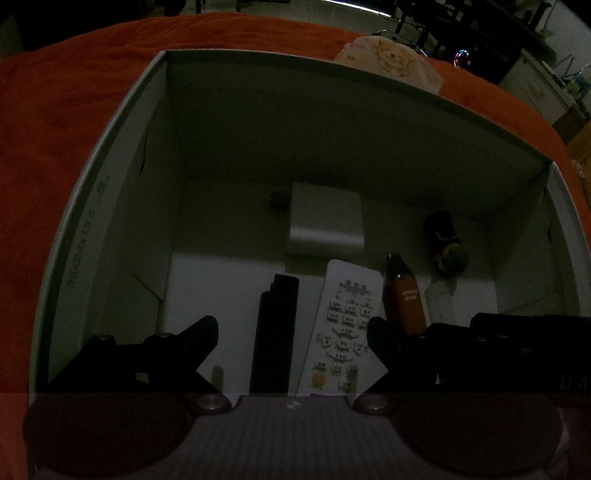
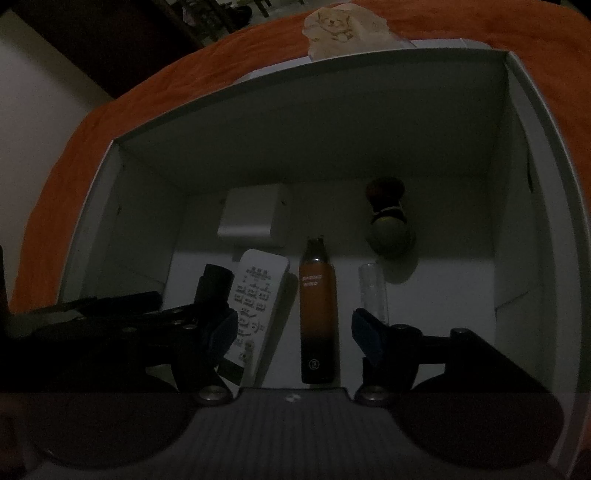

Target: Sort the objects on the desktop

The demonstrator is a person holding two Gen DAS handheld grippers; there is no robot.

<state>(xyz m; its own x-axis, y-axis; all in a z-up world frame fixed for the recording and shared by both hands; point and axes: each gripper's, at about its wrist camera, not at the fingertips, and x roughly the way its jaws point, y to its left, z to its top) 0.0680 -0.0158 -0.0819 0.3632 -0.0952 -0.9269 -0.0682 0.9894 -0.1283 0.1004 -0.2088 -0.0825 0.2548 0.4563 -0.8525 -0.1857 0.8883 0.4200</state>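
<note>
A white cardboard box (image 1: 110,155) (image 2: 535,122) sits on an orange cloth. On its floor lie a white remote (image 1: 341,325) (image 2: 258,295), a black bar-shaped object (image 1: 273,332) (image 2: 212,280), an orange-brown bottle (image 1: 404,299) (image 2: 317,314), a silver-white block (image 1: 325,219) (image 2: 255,212), a small doll with a greenish round head (image 1: 447,243) (image 2: 388,221) and a clear cap (image 2: 373,291). My left gripper (image 1: 293,328) is open above the black bar and the remote. My right gripper (image 2: 293,328) is open, its fingers either side of the bottle. Neither holds anything.
A cream packet with a puppy picture (image 1: 391,59) (image 2: 343,29) lies on the orange cloth (image 1: 55,110) (image 2: 122,110) behind the box's far wall. The room is dim, with dark furniture beyond the table.
</note>
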